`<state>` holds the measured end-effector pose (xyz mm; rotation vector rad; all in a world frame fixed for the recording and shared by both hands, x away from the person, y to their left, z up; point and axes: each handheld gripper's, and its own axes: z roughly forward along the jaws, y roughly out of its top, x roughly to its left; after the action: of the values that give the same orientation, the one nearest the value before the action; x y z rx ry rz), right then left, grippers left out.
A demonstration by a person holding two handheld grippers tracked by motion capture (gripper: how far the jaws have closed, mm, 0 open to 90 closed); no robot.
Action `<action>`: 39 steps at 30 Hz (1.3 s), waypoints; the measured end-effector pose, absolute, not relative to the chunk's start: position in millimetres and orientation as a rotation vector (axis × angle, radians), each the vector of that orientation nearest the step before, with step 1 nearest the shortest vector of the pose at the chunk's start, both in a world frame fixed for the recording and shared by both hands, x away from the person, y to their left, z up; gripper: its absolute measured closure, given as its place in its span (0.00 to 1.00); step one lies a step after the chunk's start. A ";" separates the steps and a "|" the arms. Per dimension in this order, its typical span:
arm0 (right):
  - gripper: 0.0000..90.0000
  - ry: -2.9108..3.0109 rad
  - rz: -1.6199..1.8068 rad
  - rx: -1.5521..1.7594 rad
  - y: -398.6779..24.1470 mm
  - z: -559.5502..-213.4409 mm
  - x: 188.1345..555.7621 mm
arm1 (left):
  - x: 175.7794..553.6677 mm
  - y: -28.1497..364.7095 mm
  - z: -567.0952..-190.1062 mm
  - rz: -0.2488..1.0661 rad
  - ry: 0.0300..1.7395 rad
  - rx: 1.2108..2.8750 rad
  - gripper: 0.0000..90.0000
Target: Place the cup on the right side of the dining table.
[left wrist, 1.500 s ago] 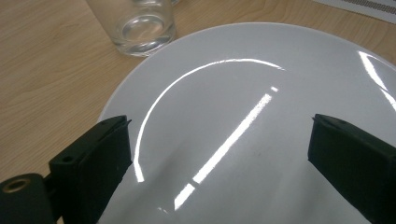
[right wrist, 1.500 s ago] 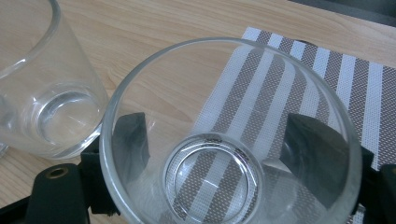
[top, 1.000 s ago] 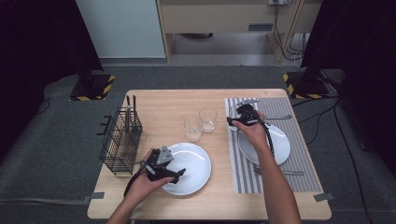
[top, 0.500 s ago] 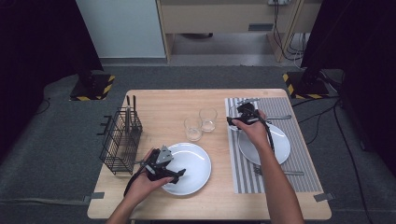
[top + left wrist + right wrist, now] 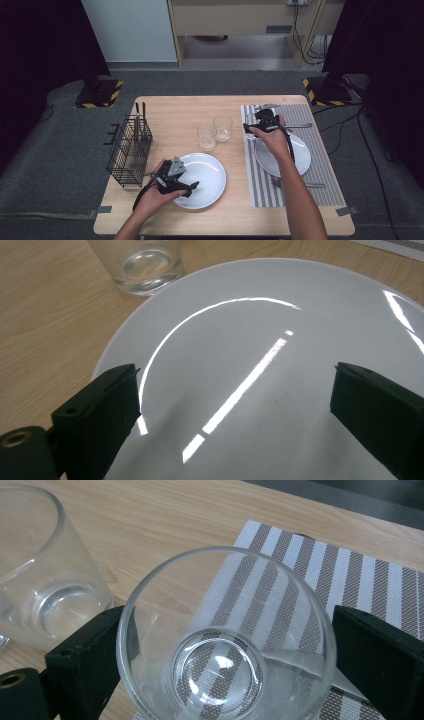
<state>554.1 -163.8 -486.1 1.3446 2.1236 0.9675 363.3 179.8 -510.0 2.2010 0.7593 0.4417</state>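
Nearest you, your left gripper [image 5: 187,186] hangs over the near-left part of the white plate [image 5: 207,172] at the table's [image 5: 170,107] front, jaws spread wide with nothing between them; in the left gripper view the plate [image 5: 280,340] lies bare under both jaws, with a glass [image 5: 145,262] just past its far rim. To the plate's left stands the wire basket [image 5: 127,152], holding a few dark upright utensils. Just beyond the plate two glasses [image 5: 215,132] stand side by side on the bare wood. Farther off and to the right, your right gripper [image 5: 254,127] sits at the striped mat's [image 5: 327,165] left edge, beside a second plate [image 5: 300,155] resting on the mat. Its jaws have just been opening, and a third glass [image 5: 225,640] stands upright between them on the mat's corner; whether the pads [image 5: 367,650] touch its wall you cannot tell. Another glass [image 5: 42,570] stands close by on the wood. A fork [image 5: 295,184] lies on the mat's near side, more cutlery [image 5: 300,125] at its far end.
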 end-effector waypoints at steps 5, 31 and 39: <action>0.06 2.113 1.007 1.351 -166.1 -479.0 551.7 | 363.3 179.6 -508.5 0.447 0.759 2.199 0.06; 0.06 2.060 1.055 1.352 -161.4 -445.1 566.3 | 363.8 181.2 -507.8 0.441 0.763 2.189 0.06; 0.07 2.048 1.057 1.357 -157.6 -442.2 570.8 | 364.0 181.9 -506.4 0.441 0.765 2.178 0.06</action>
<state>570.8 -157.6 -442.2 1.3575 2.0478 1.0570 364.0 181.9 -506.4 2.1784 0.7648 0.4411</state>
